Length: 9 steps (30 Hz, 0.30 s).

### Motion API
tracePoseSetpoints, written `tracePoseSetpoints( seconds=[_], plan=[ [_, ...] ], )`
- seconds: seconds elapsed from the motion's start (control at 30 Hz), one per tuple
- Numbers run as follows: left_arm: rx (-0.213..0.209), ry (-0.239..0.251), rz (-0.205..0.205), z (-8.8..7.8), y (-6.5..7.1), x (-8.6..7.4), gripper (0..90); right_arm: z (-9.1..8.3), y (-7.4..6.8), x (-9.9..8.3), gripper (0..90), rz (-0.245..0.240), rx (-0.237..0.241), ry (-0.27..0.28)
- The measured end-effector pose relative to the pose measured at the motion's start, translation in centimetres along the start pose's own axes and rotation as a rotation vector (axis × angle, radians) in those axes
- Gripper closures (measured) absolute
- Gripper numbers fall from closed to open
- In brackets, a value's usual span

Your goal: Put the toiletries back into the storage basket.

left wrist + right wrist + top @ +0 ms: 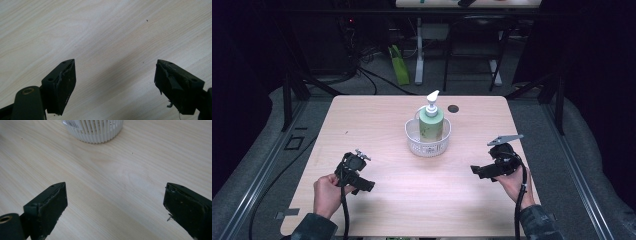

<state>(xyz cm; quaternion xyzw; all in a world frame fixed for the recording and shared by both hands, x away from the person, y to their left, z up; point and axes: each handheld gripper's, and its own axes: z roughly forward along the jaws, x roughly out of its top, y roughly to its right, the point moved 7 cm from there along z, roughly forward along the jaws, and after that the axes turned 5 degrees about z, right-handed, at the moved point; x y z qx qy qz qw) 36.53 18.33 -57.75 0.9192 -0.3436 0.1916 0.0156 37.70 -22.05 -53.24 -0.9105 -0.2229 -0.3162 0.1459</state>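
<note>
A green pump bottle [431, 122] with a white pump head stands upright inside a small white slatted basket [428, 146] at the middle of the wooden table [412, 205]. My left gripper [368, 186] is held low at the front left, jaws wide open over bare wood [112, 50]. My right gripper [475, 171] is at the front right, also open with nothing between its jaws, pointing left toward the basket [93, 131], whose lower wall is at the top of the right gripper view.
A small dark round hole [453, 108] sits in the table behind the basket. Beyond the far edge stand desk legs, cables and a green object [399, 65] on the floor. Rails run along both sides of the table.
</note>
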Motion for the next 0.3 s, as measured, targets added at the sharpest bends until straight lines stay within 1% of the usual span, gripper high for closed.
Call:
tracePoseSetpoints(
  seconds=[0.1,0.13,0.2,0.23,0.3],
  plan=[
    [0.001,-0.002,-0.003,0.0,0.0,0.0,17.7,0.3,0.3,-0.7,4.9,-0.001,-0.014,-0.020],
    [0.001,-0.004,0.002,0.0,0.0,0.0,17.6,0.5,0.5,-0.9,4.9,-0.003,-0.024,-0.031],
    [0.000,0.001,0.002,0.0,0.1,0.1,17.6,0.6,0.5,-1.3,4.9,-0.003,-0.028,-0.047],
    [0.000,0.001,0.002,0.0,0.1,0.1,17.6,0.7,0.6,-1.4,4.9,-0.014,-0.033,-0.051],
    [0.001,-0.001,0.003,0.0,0.0,0.1,17.7,0.9,0.7,-1.7,4.8,-0.017,-0.038,-0.067]
  ],
)
